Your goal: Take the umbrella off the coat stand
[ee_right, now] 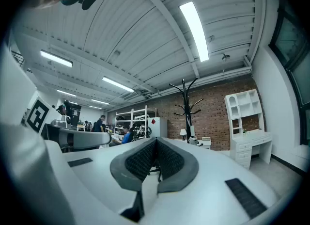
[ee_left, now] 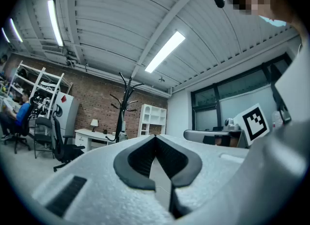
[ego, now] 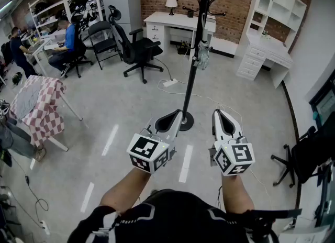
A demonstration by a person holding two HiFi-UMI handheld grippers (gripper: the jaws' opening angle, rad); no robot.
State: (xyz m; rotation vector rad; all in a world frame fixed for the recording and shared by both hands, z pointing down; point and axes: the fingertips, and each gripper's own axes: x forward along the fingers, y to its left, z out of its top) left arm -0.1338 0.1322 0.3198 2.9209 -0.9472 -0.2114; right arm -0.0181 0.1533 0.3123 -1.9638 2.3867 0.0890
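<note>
A black coat stand [ego: 192, 74] rises from a round base on the grey floor, just beyond my grippers. A small folded grey umbrella [ego: 202, 57] hangs about halfway up its pole. My left gripper [ego: 178, 115] is held low beside the base, shut with nothing in it. My right gripper [ego: 219, 113] is level with it to the right of the base, also shut and empty. The stand [ee_left: 125, 104] shows far off in the left gripper view, beyond the closed left gripper [ee_left: 155, 137]. The right gripper view shows the stand [ee_right: 186, 106] above the closed right gripper [ee_right: 156, 141].
A white desk [ego: 175, 23] with a lamp stands behind the stand, and a white shelf unit [ego: 272, 22] at back right. Black office chairs [ego: 137, 48] are at back left. A checkered cloth on a rack [ego: 39, 106] is at left. A cable and power strip [ego: 170, 83] lie on the floor.
</note>
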